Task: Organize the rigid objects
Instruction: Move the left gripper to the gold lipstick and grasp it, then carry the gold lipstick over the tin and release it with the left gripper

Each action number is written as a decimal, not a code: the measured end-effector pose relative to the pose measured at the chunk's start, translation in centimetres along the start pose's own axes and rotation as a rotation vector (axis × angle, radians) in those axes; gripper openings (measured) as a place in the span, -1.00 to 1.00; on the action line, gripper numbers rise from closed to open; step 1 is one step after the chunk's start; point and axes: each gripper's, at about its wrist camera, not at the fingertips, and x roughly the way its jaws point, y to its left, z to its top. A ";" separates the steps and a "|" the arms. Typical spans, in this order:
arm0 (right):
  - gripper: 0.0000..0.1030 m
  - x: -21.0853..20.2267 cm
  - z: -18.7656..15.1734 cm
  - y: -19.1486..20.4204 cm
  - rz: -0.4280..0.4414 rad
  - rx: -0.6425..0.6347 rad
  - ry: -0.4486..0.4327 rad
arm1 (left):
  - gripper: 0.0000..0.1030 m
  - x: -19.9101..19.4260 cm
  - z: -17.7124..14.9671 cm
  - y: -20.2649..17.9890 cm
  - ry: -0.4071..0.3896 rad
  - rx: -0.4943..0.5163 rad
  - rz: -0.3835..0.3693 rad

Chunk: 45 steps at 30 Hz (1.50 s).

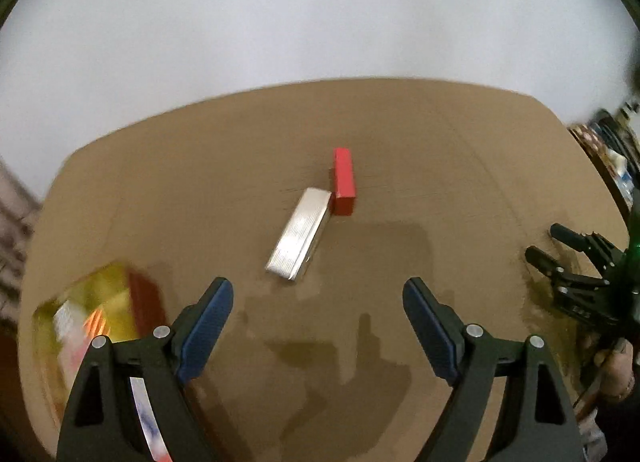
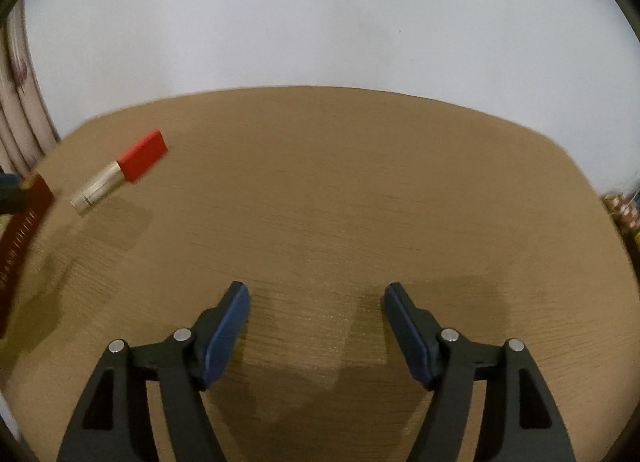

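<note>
A silver box (image 1: 298, 234) lies flat in the middle of the brown table (image 1: 440, 166), touching a red box (image 1: 344, 181) at its far end. Both also show in the right wrist view, silver box (image 2: 97, 190) and red box (image 2: 145, 157), at the far left. My left gripper (image 1: 318, 306) is open and empty, just short of the silver box. My right gripper (image 2: 317, 304) is open and empty over bare table. It also shows at the right edge of the left wrist view (image 1: 550, 244).
A yellow and red box (image 1: 96, 314) sits at the table's left front, blurred. It shows as a dark red box (image 2: 20, 238) in the right wrist view. A white wall stands behind the table. Clutter (image 1: 612, 150) lies beyond the right edge.
</note>
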 end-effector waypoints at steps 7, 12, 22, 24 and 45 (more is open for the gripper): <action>0.43 -0.6 -0.1 -0.7 0.040 0.029 -0.021 | 0.63 6.2 3.3 0.2 0.167 0.159 -0.008; 0.43 -1.9 -0.4 -1.8 0.076 0.048 -0.037 | 0.63 8.7 4.1 1.3 0.213 0.162 -0.009; 0.43 -1.9 -0.3 -2.1 0.089 0.057 -0.028 | -0.33 8.6 3.0 2.8 0.202 0.136 -0.042; 0.43 -2.0 -0.3 -2.2 0.091 0.057 -0.028 | -0.50 8.0 2.8 3.0 0.200 0.113 -0.029; 0.43 -1.3 -0.3 -1.9 0.074 0.063 -0.006 | -0.50 -12.6 -10.1 -0.8 -0.106 -0.054 0.246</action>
